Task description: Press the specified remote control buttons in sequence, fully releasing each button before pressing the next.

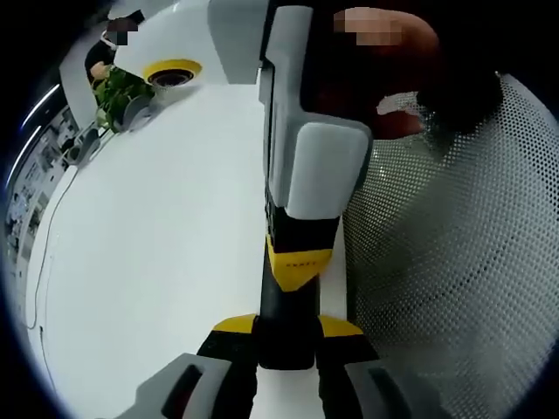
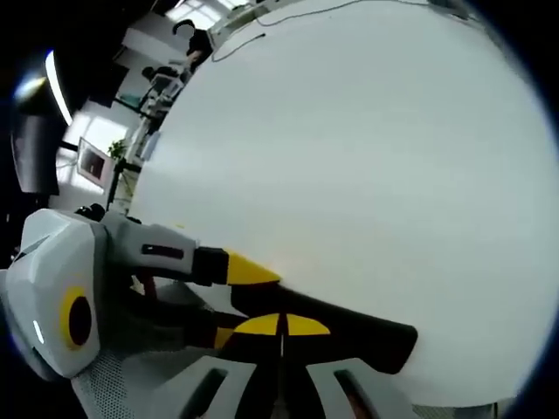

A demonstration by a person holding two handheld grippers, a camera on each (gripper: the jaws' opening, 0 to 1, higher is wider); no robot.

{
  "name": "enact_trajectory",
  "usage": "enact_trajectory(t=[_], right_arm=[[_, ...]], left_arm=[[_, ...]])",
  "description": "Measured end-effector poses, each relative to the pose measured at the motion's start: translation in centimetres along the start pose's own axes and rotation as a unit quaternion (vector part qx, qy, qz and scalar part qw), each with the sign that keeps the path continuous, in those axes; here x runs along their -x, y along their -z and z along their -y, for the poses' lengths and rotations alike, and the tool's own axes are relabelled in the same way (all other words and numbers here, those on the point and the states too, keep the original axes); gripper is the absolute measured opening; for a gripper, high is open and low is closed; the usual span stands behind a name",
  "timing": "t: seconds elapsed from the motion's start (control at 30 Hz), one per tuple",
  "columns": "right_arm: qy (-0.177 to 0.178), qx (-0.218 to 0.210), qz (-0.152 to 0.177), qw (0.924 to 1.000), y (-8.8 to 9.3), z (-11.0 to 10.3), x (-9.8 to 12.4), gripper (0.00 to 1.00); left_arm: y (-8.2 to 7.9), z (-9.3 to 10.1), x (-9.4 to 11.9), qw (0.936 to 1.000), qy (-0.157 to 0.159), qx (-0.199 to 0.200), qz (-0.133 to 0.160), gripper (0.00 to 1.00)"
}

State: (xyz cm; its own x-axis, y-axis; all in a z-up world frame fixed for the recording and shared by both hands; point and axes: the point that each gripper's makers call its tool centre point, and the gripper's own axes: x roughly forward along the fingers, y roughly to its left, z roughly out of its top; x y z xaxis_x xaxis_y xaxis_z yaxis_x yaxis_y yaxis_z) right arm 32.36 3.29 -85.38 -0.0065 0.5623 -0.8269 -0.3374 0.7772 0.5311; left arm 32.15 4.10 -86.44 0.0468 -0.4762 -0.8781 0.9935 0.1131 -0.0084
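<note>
Our left gripper point(image 1: 286, 330) rises from 6 o'clock of the left gripper view, its yellow-tipped jaws narrowed onto the sides of a slim black remote point(image 1: 284, 301) that runs up toward 12 o'clock. The right gripper point(image 1: 299, 262) comes down from 12 o'clock with its yellow tip against the remote's upper part. White table point(image 1: 157, 244) spreads to 9 o'clock, a perforated mesh surface point(image 1: 454, 262) lies at 3 o'clock and a plant point(image 1: 118, 87) stands at 10 o'clock. In the right gripper view, the right gripper point(image 2: 281, 326) sits at 6 o'clock, jaws closed tip to tip on top of the remote point(image 2: 367, 336), which points toward 4 o'clock. The left gripper point(image 2: 249, 267) reaches in from 8 o'clock. We cannot make out the buttons. We judge the remote light, rigid and smooth-sided, so it is best clamped across its long edges, clear of the keys.
</note>
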Motion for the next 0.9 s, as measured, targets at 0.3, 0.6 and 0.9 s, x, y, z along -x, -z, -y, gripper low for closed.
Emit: enact_trajectory(t=[0.3, 0.6, 0.9], right_arm=[[0.041, -0.020, 0.003, 0.9990, -0.3, 0.2, -0.2, 0.00], [0.031, -0.012, 0.005, 0.9994, -0.2, 0.2, 0.0, 0.00], [0.025, -0.007, 0.072, 0.9971, -2.2, 0.2, 2.3, 0.00]], left_arm=[[0.0, -0.1, 0.0, 1.0000, 0.001, 0.009, 0.000, 0.24], [-0.1, -0.1, 0.0, 0.9999, 0.001, 0.014, 0.000, 0.24], [-0.2, -0.1, 0.0, 0.9996, -0.007, 0.026, 0.009, 0.25]])
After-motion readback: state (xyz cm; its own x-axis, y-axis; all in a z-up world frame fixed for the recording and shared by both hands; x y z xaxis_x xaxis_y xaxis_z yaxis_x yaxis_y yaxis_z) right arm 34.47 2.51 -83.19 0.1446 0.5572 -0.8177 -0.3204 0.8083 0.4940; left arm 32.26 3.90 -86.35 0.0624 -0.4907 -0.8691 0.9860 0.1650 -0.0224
